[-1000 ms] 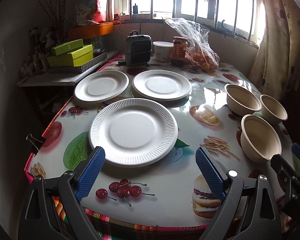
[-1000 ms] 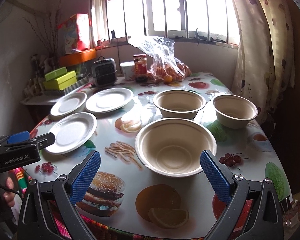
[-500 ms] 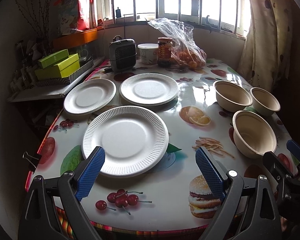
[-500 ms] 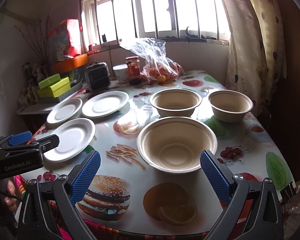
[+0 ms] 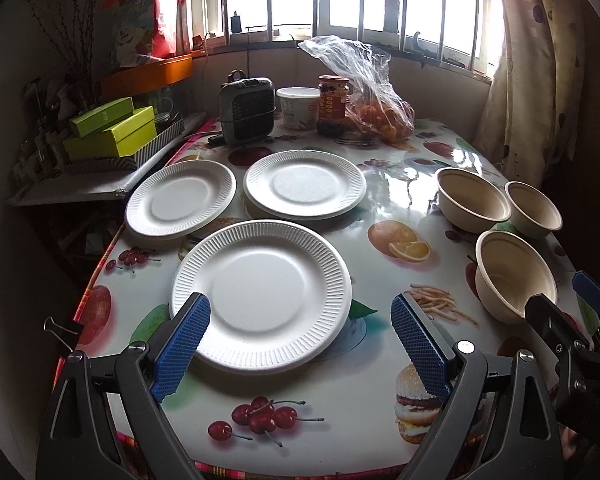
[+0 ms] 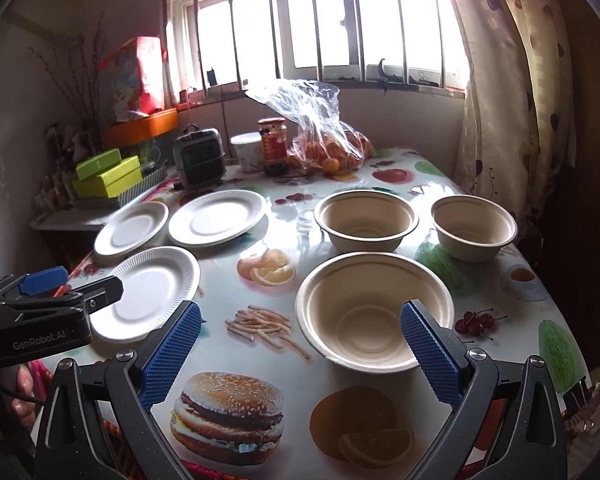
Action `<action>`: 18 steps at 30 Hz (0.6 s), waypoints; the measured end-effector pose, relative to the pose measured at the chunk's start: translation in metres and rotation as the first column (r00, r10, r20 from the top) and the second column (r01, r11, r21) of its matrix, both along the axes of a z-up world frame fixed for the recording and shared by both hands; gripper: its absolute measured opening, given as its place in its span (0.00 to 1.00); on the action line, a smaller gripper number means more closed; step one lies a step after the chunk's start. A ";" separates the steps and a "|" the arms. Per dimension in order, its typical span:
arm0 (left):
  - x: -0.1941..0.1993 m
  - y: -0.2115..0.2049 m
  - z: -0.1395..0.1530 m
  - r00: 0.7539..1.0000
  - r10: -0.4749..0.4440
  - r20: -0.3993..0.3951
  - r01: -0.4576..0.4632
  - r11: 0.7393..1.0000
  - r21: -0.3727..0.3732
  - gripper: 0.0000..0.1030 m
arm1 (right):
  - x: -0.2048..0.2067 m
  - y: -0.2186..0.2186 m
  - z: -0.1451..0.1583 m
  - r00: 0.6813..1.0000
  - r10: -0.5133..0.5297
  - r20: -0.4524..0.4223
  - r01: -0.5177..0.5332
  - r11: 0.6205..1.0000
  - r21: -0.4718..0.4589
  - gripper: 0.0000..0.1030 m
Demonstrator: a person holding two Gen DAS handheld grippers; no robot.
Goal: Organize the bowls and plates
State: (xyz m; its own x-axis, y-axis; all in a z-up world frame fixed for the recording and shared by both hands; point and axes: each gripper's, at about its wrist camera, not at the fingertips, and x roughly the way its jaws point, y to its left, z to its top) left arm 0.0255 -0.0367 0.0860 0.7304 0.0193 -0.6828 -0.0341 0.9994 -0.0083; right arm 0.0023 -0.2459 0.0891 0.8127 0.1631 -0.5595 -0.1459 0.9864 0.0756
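Note:
Three white paper plates lie on the fruit-print table: a near plate, a far left plate and a far right plate. Three beige paper bowls stand on the right: a near bowl, a middle bowl and a far right bowl. My left gripper is open and empty, just short of the near plate. My right gripper is open and empty, just short of the near bowl. The left gripper also shows in the right wrist view.
At the table's far end stand a small grey heater, a white tub, a jar and a plastic bag of oranges. Green boxes sit on a side shelf at left. A curtain hangs at right.
Both grippers have tilted and shifted slightly, so the table sits a little lower in each view. Plates and bowls have not moved. Both grippers stay open.

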 end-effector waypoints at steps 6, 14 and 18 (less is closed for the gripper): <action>0.006 0.001 -0.002 1.000 -0.016 -0.007 0.016 1.000 0.003 0.90 | 0.002 0.002 -0.002 1.000 -0.013 -0.006 0.013 1.000 0.000 0.98; 0.008 0.002 -0.003 1.000 -0.020 -0.016 0.020 1.000 -0.002 0.90 | 0.004 0.002 -0.002 1.000 -0.014 -0.009 0.014 1.000 -0.006 0.98; 0.015 0.006 0.001 0.999 -0.035 -0.015 0.035 0.999 -0.022 0.90 | 0.013 -0.001 0.007 1.000 0.016 -0.005 -0.016 1.000 0.010 0.98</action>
State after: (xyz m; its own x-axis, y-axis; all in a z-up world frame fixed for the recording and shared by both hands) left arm 0.0408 -0.0309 0.0874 0.7200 -0.0209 -0.6937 0.0007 0.9996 -0.0295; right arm 0.0151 -0.2464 0.0957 0.8069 0.1821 -0.5619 -0.1615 0.9831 0.0867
